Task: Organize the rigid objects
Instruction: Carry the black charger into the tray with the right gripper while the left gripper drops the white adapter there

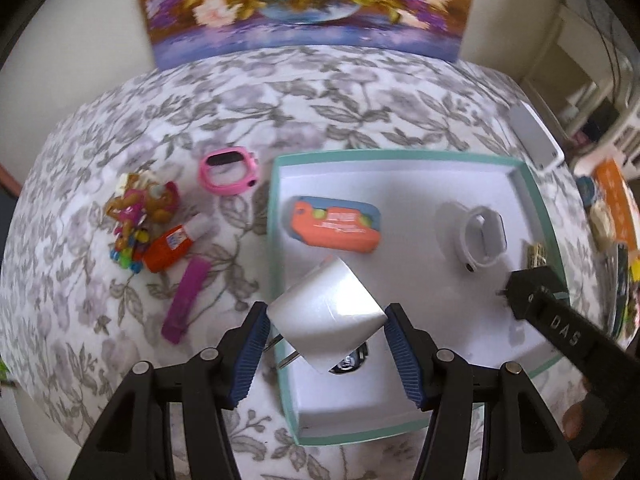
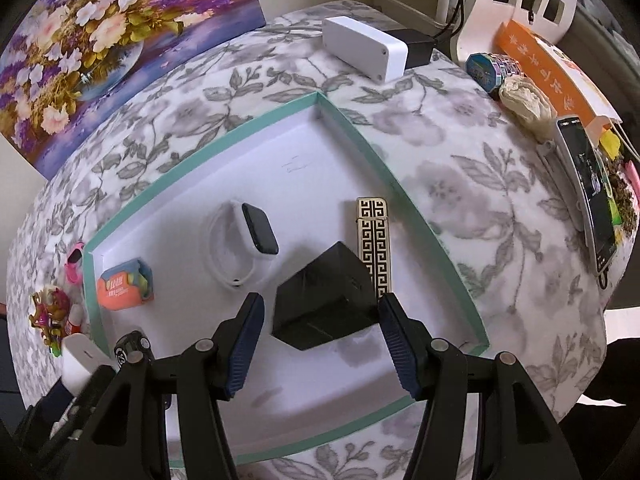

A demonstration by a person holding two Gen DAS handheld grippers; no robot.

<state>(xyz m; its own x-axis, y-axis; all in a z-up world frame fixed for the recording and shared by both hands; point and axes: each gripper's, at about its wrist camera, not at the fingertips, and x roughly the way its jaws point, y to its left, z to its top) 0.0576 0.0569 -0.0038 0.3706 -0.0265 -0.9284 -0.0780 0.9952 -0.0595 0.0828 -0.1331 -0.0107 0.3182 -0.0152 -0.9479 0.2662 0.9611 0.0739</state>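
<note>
Left tool (image 1: 326, 336) clamped on white charger (image 1: 320, 306), right tool (image 2: 320, 336) on black adapter (image 2: 324, 304); both over tray (image 1: 276, 240) near edge.

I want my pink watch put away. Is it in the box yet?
Not yet. The pink watch lies on the flowered cloth, left of the teal-edged box.

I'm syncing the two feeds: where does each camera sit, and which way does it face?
Left wrist: behind the left tool, facing the painting; fingers hold a white charger.
Right wrist: behind the right tool, looking along the tray; fingers flank a black adapter.
Shared: teal-rimmed tray, white smartwatch, orange case.
</note>
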